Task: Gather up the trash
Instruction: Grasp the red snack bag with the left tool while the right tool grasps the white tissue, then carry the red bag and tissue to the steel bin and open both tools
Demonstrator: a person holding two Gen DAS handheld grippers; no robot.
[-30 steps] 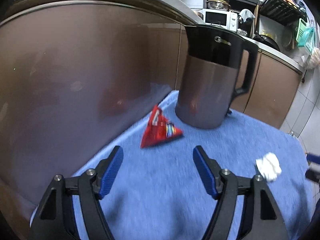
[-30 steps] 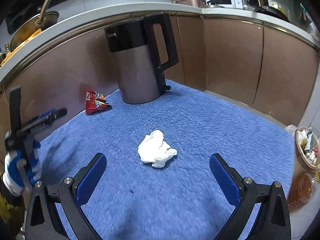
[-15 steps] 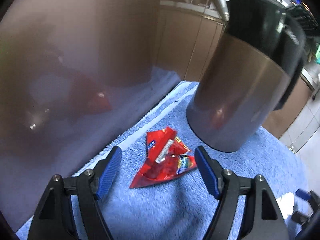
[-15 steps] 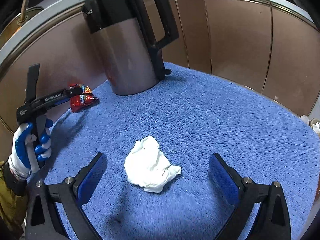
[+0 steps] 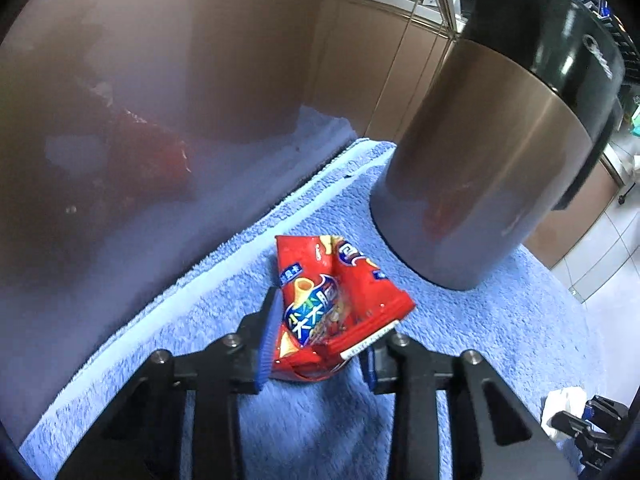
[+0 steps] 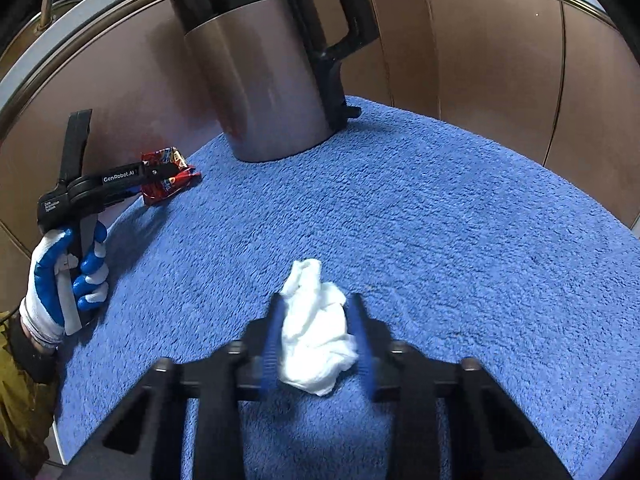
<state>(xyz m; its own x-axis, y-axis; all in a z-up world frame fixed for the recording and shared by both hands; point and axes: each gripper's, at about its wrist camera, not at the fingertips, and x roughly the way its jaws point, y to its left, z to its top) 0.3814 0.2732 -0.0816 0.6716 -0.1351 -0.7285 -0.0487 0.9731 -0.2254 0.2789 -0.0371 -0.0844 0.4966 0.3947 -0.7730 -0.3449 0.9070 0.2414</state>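
Note:
A crumpled red snack wrapper (image 5: 340, 296) lies on the blue towel (image 5: 500, 340) close to the brown cabinet front. My left gripper (image 5: 320, 332) is closing on it, and the blue pads press its sides. The right wrist view shows the same left gripper (image 6: 160, 172) at the wrapper (image 6: 176, 184), held by a gloved hand (image 6: 60, 280). A white crumpled tissue (image 6: 312, 332) sits mid-towel (image 6: 440, 220). My right gripper (image 6: 316, 304) is closing around it, with both pads against the tissue. Tissue (image 5: 560, 404) and right gripper (image 5: 588, 424) also show at the lower right of the left wrist view.
A tall steel kettle with a black lid and handle (image 5: 500, 160) stands on the towel just beyond the wrapper, at the back in the right wrist view (image 6: 260, 80). Brown cabinet doors (image 6: 500, 60) wall the towel's far sides. Tiled floor lies off its right edge.
Both grippers came down and forward onto their items, then went from wide open to closed around them: the left around the red wrapper, which crumpled, the right around the tissue.

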